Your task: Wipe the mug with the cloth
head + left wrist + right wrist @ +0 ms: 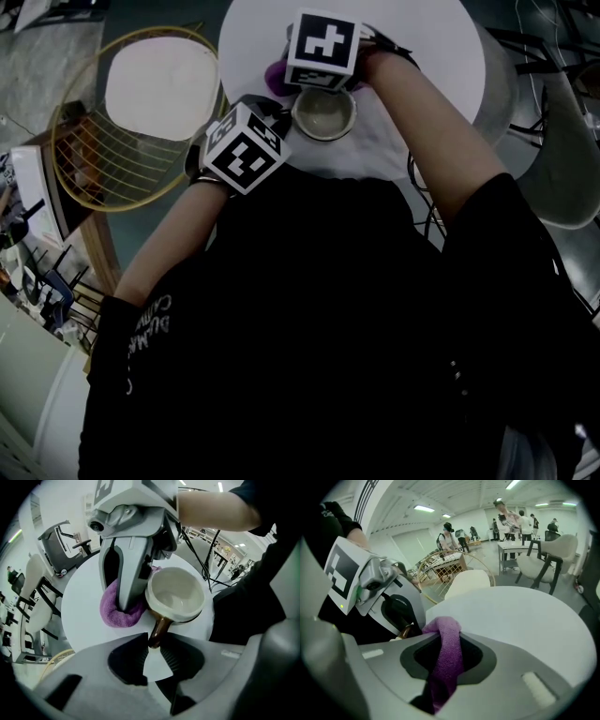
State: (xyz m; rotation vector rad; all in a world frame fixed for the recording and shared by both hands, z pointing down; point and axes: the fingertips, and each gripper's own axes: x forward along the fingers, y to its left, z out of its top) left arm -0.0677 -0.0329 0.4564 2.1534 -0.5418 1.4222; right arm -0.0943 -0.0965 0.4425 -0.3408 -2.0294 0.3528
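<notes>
A cream mug (176, 592) with a brown handle (158, 629) stands near the front edge of a round white table (422, 56). My left gripper (153, 644) is shut on that handle, pointing steeply down. In the head view the mug (323, 114) shows between the two marker cubes. A purple cloth (447, 656) is pinched between the jaws of my right gripper (445, 637), which is shut on it. In the left gripper view the cloth (117, 611) bunches on the tabletop and presses against the mug's outer left side. The mug is empty inside.
A wire-frame chair with a white cushion (155, 84) stands left of the table. A grey chair (572, 141) and black cables (422, 197) are to the right. Several people (511, 517) stand by tables far back in the room.
</notes>
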